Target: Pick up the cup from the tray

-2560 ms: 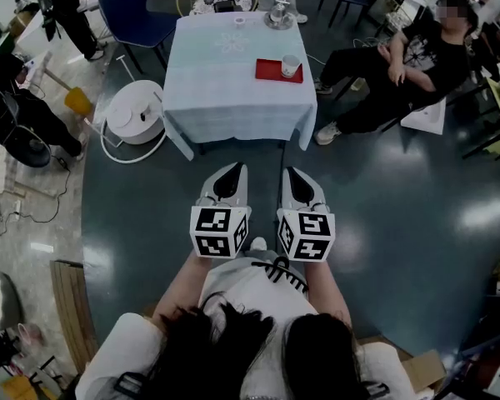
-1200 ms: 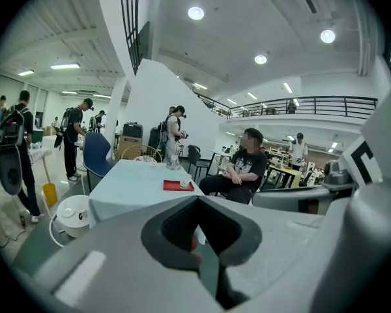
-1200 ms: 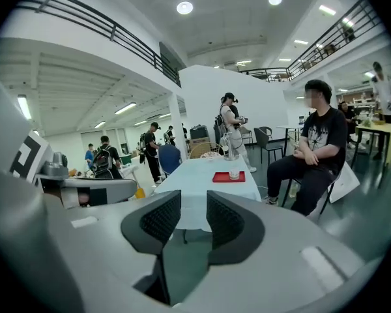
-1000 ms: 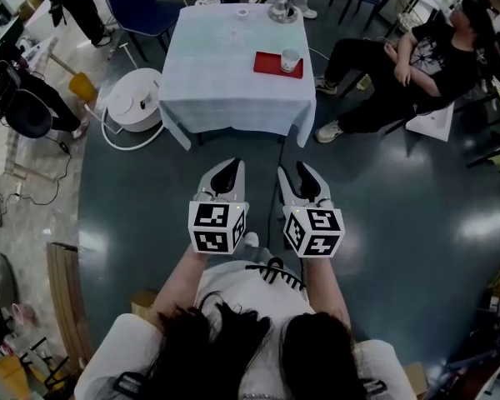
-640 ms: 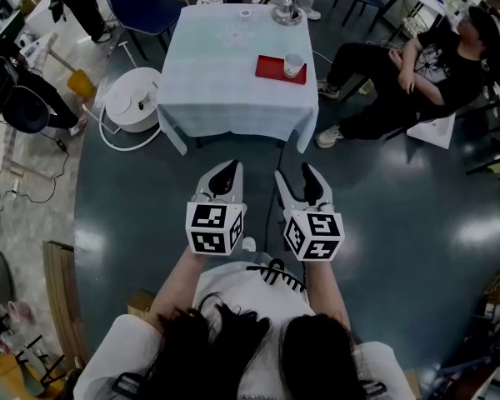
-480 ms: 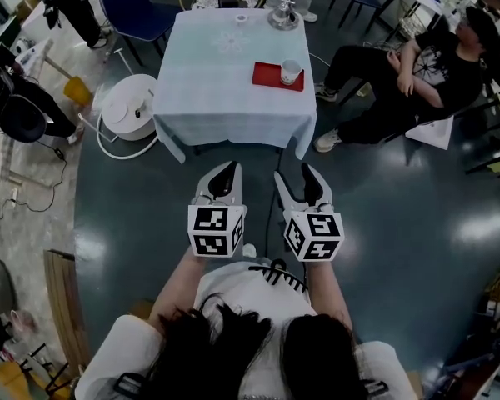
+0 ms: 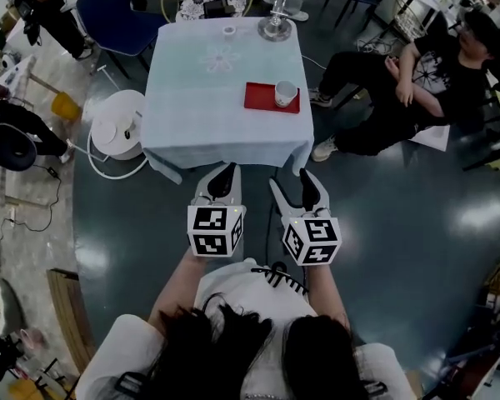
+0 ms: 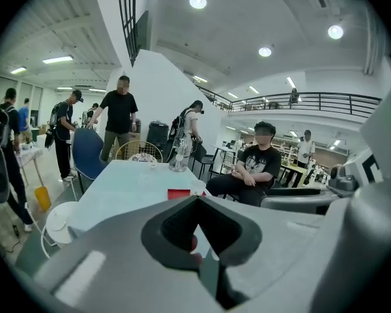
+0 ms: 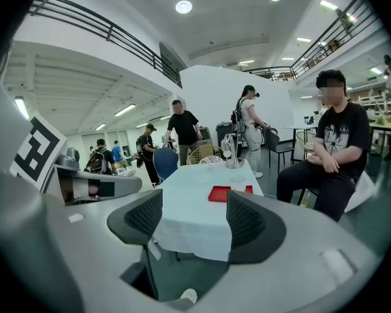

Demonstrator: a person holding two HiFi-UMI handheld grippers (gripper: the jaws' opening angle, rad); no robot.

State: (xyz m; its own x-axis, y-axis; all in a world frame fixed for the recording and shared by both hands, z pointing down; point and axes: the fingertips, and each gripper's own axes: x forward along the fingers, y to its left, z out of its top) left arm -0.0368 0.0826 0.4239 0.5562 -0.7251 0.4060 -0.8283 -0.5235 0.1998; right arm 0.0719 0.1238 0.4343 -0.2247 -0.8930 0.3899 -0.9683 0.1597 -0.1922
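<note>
One cup [image 7: 285,92] stands upright on its tray [image 7: 258,96]; left gripper [image 7: 224,173] pinched together, right gripper [image 7: 290,180] just opening, empty.

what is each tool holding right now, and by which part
Nothing. The left tool is shut and empty; the right tool has just been opening its jaws, with nothing between them. The cup sits on the red tray, untouched.

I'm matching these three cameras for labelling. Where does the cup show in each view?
Head view: the cup stands at the right end of the red tray, in the upper middle.
Left gripper view: the cup is at the centre, slightly below the middle.
Right gripper view: the cup is right of centre, below the middle.
Shared landmark: the red tray under the cup.
</note>
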